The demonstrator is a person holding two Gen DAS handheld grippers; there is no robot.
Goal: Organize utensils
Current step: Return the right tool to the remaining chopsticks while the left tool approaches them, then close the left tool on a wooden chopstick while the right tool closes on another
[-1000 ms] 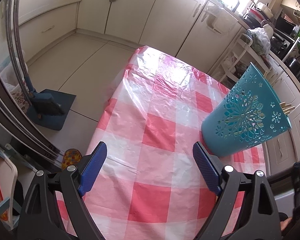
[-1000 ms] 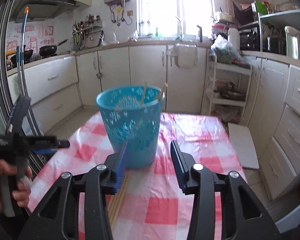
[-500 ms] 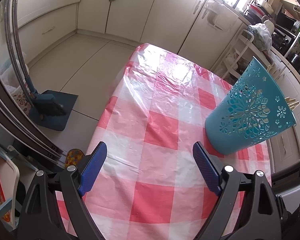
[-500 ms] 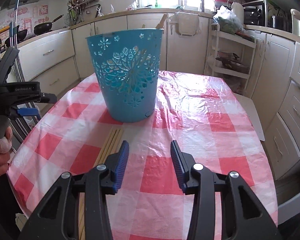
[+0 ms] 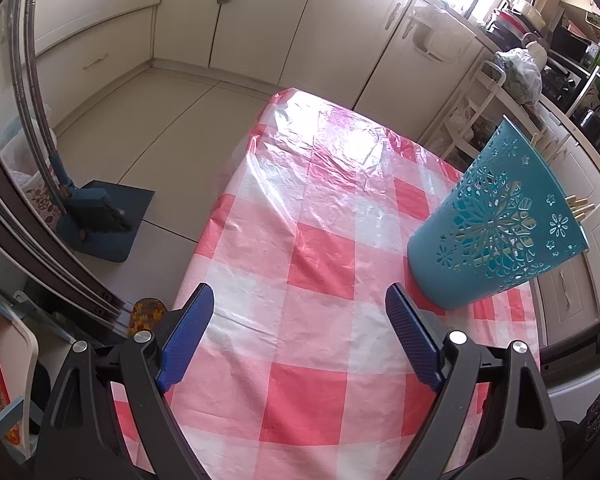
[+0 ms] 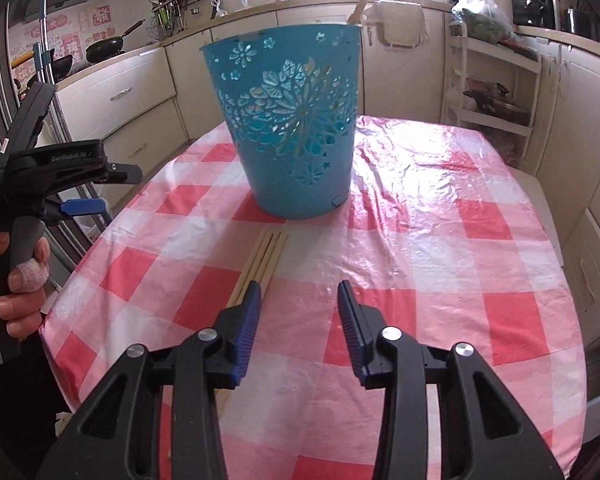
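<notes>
- Now that the right gripper (image 6: pixel 298 300) has descended, its empty jaws are closing beside the chopsticks (image 6: pixel 266 256), which lie near the table's (image 6: pixel 440 240) left edge before the basket (image 6: pixel 288 128).
- Left gripper (image 5: pixel 300 320): wide, empty.

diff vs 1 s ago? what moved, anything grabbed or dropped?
The right tool has tipped down and dropped toward the table: the chopsticks lying before the blue basket, barely visible before, now show beside its left finger. Its jaws are closing with nothing between them. Nothing grabbed or released. The left tool is unchanged, open and empty; basket and tablecloth have not moved.
</notes>
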